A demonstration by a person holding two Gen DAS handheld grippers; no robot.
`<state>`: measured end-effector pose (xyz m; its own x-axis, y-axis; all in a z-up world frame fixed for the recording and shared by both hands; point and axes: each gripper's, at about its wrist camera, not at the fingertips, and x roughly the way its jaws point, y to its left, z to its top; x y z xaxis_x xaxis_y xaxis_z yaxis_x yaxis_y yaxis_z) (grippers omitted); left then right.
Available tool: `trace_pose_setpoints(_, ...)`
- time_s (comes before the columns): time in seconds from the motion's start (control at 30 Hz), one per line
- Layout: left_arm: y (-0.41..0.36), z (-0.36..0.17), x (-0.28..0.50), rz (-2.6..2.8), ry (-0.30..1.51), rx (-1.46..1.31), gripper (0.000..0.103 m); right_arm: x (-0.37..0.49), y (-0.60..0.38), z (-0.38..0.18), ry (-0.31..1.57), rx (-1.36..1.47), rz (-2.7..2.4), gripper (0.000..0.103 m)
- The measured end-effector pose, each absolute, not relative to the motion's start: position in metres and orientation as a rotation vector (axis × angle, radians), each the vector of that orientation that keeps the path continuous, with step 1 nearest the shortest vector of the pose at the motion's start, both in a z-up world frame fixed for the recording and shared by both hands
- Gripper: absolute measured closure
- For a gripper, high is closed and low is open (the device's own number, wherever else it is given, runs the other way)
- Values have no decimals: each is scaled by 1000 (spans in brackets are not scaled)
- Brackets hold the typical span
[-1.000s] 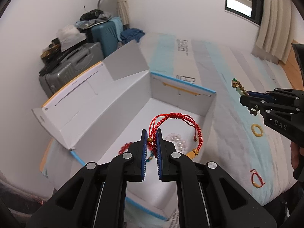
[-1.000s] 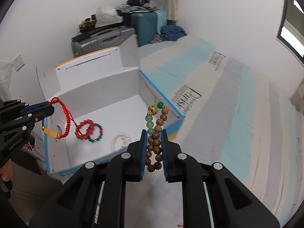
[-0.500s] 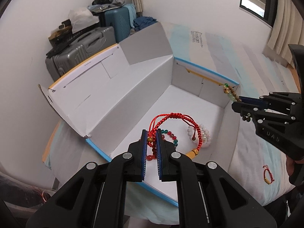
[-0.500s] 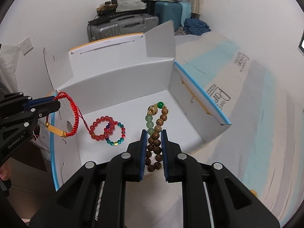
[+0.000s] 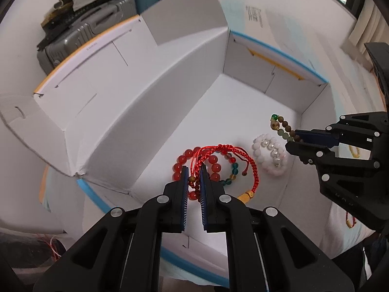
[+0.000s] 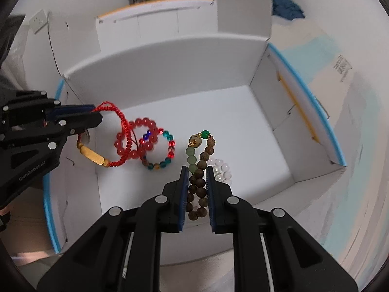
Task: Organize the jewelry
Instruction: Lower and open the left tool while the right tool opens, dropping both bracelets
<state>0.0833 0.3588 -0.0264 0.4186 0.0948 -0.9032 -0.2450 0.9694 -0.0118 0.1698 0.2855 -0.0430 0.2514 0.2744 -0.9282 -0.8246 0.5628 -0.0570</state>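
Note:
My left gripper (image 5: 194,170) is shut on a red cord bracelet (image 5: 233,153) with a gold tube bead and holds it over the open white box (image 5: 170,92). My right gripper (image 6: 197,172) is shut on a brown wooden bead bracelet (image 6: 203,160) with green beads, also above the box floor. On the box floor lie a red bead bracelet (image 6: 136,143), a multicolour bead bracelet (image 6: 167,155) and a white bead bracelet (image 5: 269,153). The left gripper shows in the right wrist view (image 6: 94,114), the right one in the left wrist view (image 5: 291,141).
The box has blue-edged walls (image 6: 316,112) and a raised lid flap (image 5: 97,68), and sits on a striped mattress (image 6: 352,146). More bracelets (image 5: 351,220) lie on the mattress to the right. Suitcases (image 5: 92,24) stand behind the box.
Both grippers have moved in over the box and lower toward its floor, each still holding its bracelet. The box now fills both views.

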Motion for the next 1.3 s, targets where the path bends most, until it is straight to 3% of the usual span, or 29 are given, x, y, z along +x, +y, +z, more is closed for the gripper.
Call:
trace_pose_setpoints(0.43, 362, -67, 113, 162, 1308, -155, 95, 185, 305, -92, 1258, -711, 807, 89)
trace_pose_setpoints(0.87, 356, -87, 128, 174, 1387, -110, 94, 190, 318, -108, 1292, -753, 781, 89)
trace_pose_setpoints(1.0, 354, -87, 129, 186, 1383, -100, 91, 200, 324, -106, 1283, -743, 776, 85)
trace_pose_setpoints(1.07, 351, -85, 128, 191, 1373, -90, 89, 200, 324, -103, 1267, -729, 774, 77)
trace_pose_setpoints(1.1, 350, -85, 127, 194, 1369, -84, 87, 200, 324, -101, 1264, -725, 774, 71)
trace_pose_setpoints(1.17, 349, -83, 130, 199, 1352, -88, 72, 200, 325, -98, 1252, -722, 768, 65)
trace_pose_setpoints(1.3, 344, -78, 129, 207, 1323, -70, 56, 198, 321, -95, 1242, -714, 766, 52)
